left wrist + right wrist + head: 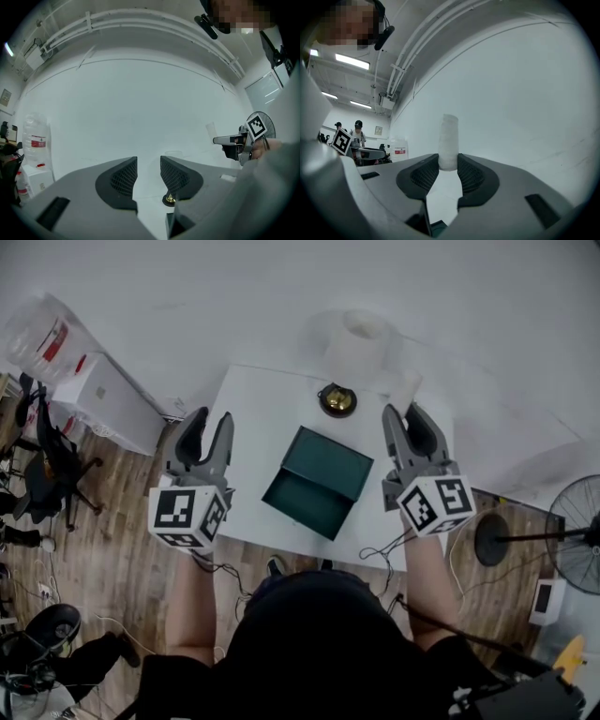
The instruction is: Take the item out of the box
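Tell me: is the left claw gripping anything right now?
No, the left claw has its jaws apart, with only the bare white table showing in the gap between them.

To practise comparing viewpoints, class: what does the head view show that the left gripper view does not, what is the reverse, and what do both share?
Only the head view: the inside of the open green box, the standing fan and the wooden floor. Only the left gripper view: the ribbed inner pads of the left gripper, jaws apart with nothing between them, and the ceiling pipes. Both: the small brass item, the right gripper and the big water bottle.
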### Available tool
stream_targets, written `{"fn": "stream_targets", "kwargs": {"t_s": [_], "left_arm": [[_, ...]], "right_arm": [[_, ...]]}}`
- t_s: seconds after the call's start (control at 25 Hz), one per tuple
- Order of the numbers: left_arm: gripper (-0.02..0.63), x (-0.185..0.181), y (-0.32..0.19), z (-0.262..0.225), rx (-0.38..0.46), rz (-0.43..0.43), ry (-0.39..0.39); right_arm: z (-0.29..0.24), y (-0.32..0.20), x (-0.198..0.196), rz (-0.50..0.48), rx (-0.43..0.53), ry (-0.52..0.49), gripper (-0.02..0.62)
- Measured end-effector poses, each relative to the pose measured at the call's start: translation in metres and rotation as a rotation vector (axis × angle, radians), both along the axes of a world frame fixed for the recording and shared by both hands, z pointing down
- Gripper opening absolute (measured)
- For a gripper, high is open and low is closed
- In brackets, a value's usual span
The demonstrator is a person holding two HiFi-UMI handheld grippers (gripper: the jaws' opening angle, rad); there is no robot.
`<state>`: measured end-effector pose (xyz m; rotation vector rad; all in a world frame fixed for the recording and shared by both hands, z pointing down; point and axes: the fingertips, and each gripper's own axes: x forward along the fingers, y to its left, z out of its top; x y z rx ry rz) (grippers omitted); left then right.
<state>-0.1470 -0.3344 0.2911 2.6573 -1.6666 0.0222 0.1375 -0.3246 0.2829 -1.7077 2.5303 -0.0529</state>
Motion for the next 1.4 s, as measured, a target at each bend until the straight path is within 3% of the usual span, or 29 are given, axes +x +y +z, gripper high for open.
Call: {"fn": "stream_targets", "kwargs": {"t_s": [1.4], "left_arm": [[0.150, 0.004, -0.008, 0.017, -0.039, 0.038, -0.011]], "right_arm": [[0.008, -0.002, -0.013, -0.029, -0.030, -0.019, 0.126]]}}
